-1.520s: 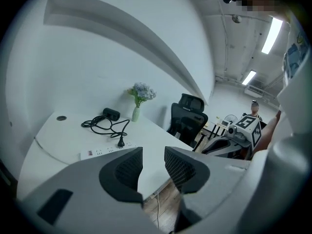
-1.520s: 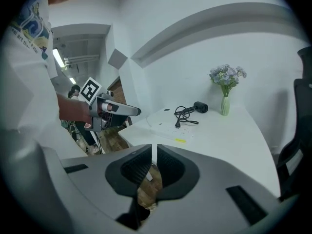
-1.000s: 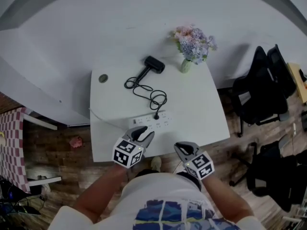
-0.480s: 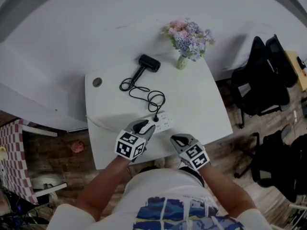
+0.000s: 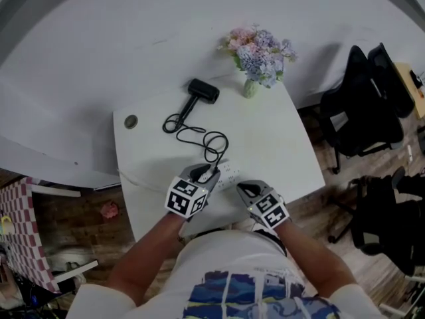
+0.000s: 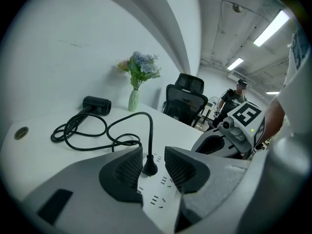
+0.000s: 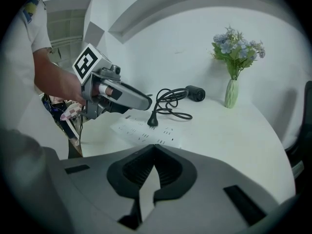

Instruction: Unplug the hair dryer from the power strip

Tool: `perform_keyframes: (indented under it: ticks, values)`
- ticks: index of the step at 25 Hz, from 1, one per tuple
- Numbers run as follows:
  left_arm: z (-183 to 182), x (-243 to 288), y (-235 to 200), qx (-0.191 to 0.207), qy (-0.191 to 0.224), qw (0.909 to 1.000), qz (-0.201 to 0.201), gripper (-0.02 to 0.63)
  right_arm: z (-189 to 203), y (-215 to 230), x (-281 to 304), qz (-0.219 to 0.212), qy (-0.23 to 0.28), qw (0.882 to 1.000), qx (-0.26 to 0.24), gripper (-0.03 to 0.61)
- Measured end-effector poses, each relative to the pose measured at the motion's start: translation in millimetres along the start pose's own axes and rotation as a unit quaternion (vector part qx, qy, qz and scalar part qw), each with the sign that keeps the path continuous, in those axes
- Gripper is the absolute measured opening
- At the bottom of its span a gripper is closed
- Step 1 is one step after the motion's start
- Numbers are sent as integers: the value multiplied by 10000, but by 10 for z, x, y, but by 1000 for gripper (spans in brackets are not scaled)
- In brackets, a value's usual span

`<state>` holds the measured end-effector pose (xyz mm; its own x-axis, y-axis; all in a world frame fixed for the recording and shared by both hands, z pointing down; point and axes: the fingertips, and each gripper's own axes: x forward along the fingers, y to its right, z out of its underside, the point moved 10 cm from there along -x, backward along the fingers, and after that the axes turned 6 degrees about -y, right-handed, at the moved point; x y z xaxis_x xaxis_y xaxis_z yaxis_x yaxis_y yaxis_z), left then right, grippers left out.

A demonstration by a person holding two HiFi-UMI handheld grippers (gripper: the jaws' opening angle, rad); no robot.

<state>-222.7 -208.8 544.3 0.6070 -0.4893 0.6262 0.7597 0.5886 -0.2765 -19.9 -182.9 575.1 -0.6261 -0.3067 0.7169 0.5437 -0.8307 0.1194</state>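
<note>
**Black on white, with pastel flowers**

The hair dryer (image 5: 202, 90), its cord (image 6: 150, 138) and plug (image 6: 149, 166) are black. The table (image 5: 279, 145) and power strip (image 5: 229, 173) are white. Pink and lavender-blue flowers (image 5: 259, 48) stand in a pale green vase (image 5: 250, 88). The grey left gripper (image 5: 204, 173) and right gripper (image 5: 244, 190) carry black-and-white square markers.

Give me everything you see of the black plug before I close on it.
The small black plug, cone-shaped and rubbery-looking, stands upright, seated in the flat white power strip. Its black cord rises straight up, then curves away. It sits between the left gripper's open jaws, not yet gripped.
</note>
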Motion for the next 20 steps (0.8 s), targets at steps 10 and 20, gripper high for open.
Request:
perform_keyframes:
  ticks: [10, 20]
  values:
    - [-41, 220, -70, -1, -233, 9996, 156, 127, -24, 123, 190, -116, -68, 9999, 97, -2]
    - [27, 368, -110, -22, -437, 9988, 223, 124, -5, 143, 250, -140, -89, 9998, 54, -3]
